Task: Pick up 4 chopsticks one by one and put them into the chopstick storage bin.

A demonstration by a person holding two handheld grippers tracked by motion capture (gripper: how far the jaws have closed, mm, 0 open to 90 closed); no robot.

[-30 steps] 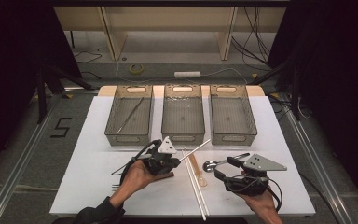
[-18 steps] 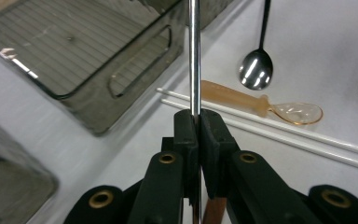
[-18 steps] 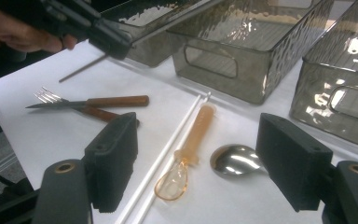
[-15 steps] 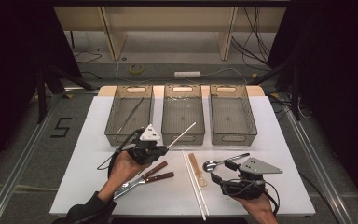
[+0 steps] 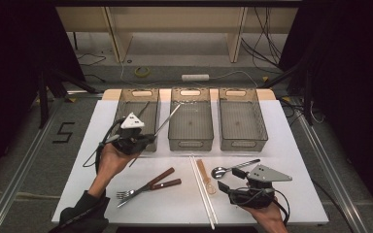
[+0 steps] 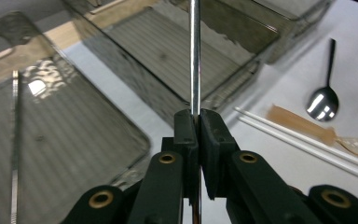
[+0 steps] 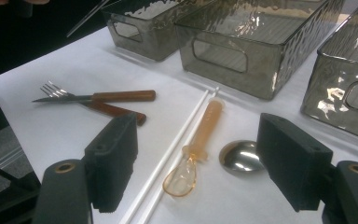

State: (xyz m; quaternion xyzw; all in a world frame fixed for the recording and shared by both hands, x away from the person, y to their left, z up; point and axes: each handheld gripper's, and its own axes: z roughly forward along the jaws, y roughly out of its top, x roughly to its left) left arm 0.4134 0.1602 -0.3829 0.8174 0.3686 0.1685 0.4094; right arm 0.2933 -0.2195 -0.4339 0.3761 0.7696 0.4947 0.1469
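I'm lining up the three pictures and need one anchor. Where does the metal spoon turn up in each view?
High view: the metal spoon lies below the right bin, left of the right gripper.
Left gripper view: far right, bowl toward the camera.
Right gripper view: its bowl lies between the black jaws.
Shared landmark: the amber plastic spoon beside it.

Three smoked bins [image 5: 242,125], two white chopsticks [image 5: 202,189] — two wood-handled forks [image 5: 148,185], one steel spoon [image 5: 233,169], one amber spoon [image 5: 206,177].
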